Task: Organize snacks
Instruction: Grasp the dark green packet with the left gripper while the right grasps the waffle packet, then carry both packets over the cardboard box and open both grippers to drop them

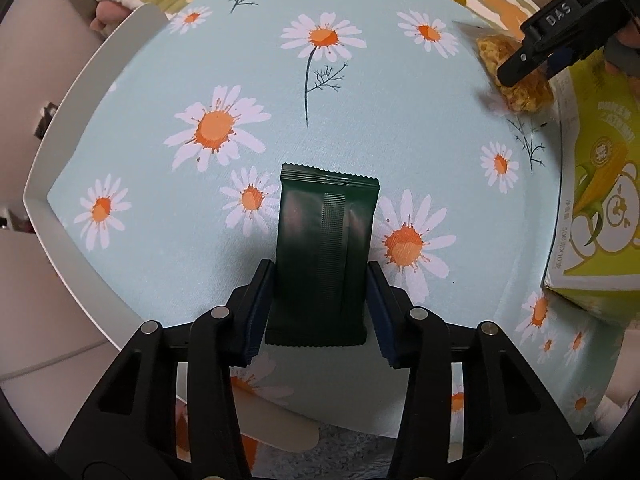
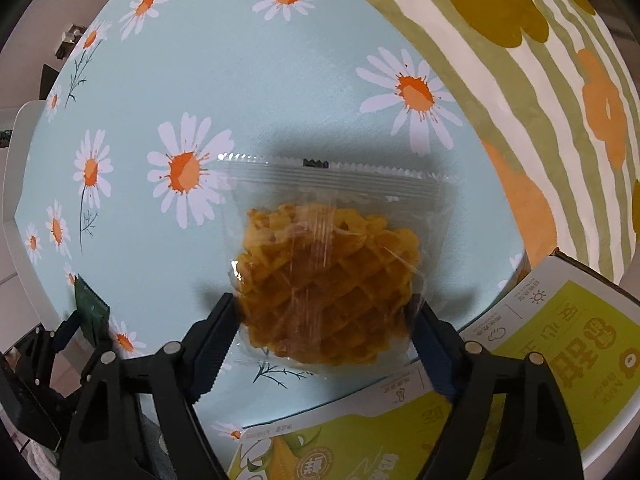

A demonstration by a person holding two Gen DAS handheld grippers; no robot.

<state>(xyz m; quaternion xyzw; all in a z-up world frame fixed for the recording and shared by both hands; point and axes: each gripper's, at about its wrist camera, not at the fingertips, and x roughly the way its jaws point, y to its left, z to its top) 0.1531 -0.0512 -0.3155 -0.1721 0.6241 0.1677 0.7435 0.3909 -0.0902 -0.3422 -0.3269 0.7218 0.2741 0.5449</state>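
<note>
A yellow-green printed carton is seen at the lower right of the right view, just beside the clear-wrapped waffle. The right tool is set apart around that crinkly wrapper, pads at its edges. The left tool is clamped on a dark green foil packet over the daisy-printed surface.

Pale blue surface printed with daisies. Lying on it: dark green packet near the middle, clear-wrapped waffle beside a yellow-green box at the edge.
</note>
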